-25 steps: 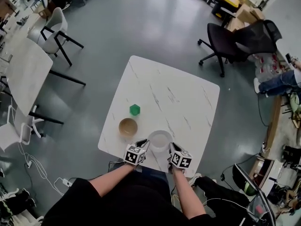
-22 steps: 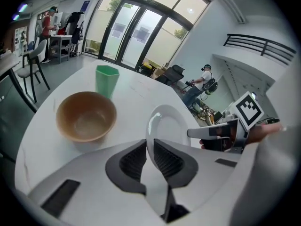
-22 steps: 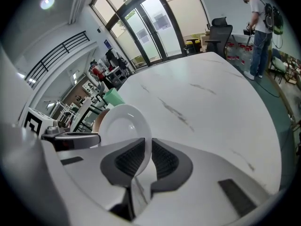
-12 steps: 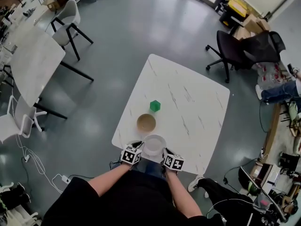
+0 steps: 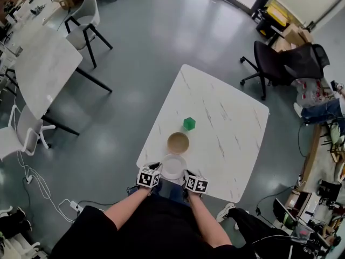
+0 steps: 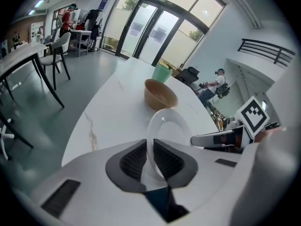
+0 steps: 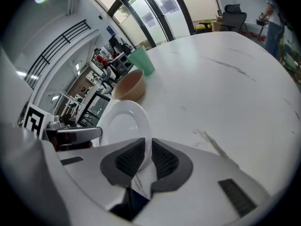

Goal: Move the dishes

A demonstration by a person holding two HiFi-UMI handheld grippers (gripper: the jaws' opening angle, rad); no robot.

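A white plate (image 5: 173, 166) sits at the near edge of the white marble table (image 5: 226, 117), held from both sides. My left gripper (image 5: 157, 171) is shut on its left rim, and the plate (image 6: 168, 128) runs between that gripper's pads (image 6: 133, 160). My right gripper (image 5: 186, 176) is shut on the opposite rim, where the plate (image 7: 124, 124) passes between its pads (image 7: 164, 160). A tan bowl (image 5: 178, 142) stands just beyond the plate, and a green cup (image 5: 188, 123) beyond that. The bowl (image 6: 160, 94) and cup (image 6: 161, 73) show ahead in the left gripper view.
Black office chairs (image 5: 291, 63) stand past the table's far right corner. A second white table (image 5: 43, 69) with white chairs (image 5: 86, 15) is at the left. Cables (image 5: 38, 190) lie on the grey floor at lower left.
The head view has shifted, so the table, bowl and cup sit further right in frame. Both grippers stay shut on the plate, which has come closer to the table's near edge.
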